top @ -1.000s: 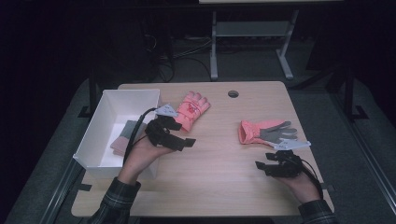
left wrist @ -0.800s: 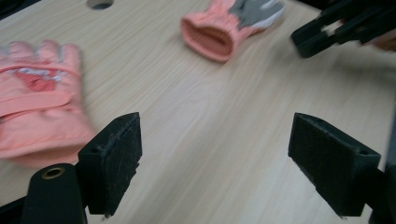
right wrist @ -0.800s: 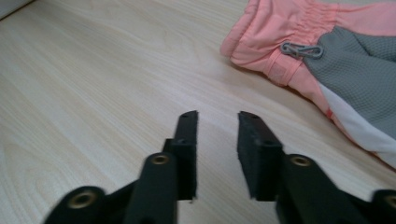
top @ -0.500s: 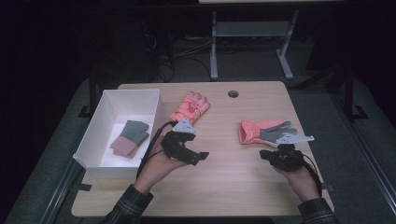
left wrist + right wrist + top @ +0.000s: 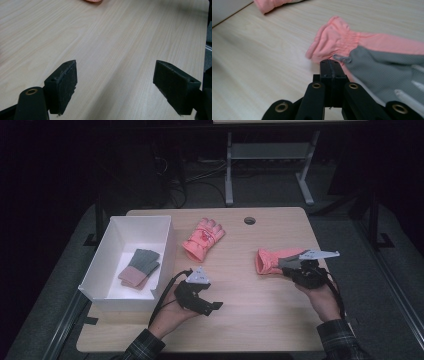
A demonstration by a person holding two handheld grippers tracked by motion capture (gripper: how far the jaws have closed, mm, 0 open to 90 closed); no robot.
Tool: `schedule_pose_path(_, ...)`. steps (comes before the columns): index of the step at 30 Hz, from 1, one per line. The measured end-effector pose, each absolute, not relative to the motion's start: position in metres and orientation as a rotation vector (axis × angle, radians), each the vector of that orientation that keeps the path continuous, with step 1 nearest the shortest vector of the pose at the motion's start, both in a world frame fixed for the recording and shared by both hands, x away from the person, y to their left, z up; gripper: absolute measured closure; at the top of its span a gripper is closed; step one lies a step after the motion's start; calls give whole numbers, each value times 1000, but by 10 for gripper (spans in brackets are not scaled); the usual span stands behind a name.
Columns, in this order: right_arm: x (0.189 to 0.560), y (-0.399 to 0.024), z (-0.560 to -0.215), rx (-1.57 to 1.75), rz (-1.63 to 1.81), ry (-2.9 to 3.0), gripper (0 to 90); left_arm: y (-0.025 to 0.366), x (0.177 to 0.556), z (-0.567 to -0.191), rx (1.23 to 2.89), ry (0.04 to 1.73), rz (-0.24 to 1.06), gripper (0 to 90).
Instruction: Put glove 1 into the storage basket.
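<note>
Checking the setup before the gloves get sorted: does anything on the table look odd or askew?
Nothing stands out. One pink glove lies flat mid-table, the other glove lies palm-up by the right gripper, and a folded pair sits in the white box.

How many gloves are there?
3. One pink glove lies on the table near the box. Another pink and grey glove lies by the right gripper. A third, folded glove sits inside the white box. More could be hidden beneath it.
</note>
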State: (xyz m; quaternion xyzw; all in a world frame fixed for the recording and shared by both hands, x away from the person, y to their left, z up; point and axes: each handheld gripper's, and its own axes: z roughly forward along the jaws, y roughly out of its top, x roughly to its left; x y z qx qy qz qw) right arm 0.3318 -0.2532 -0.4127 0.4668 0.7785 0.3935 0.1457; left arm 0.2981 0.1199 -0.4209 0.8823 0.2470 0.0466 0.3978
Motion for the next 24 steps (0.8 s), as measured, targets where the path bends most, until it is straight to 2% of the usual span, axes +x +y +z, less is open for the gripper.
schedule_pose_path(12,382,-250,-417,1381,1084,2204,900,122,289,-444,2259,622,105,164)
schedule_pose_path(24,398,-253,-436,1431,1046,2223,899,117,290,-448,2279,605,105,164)
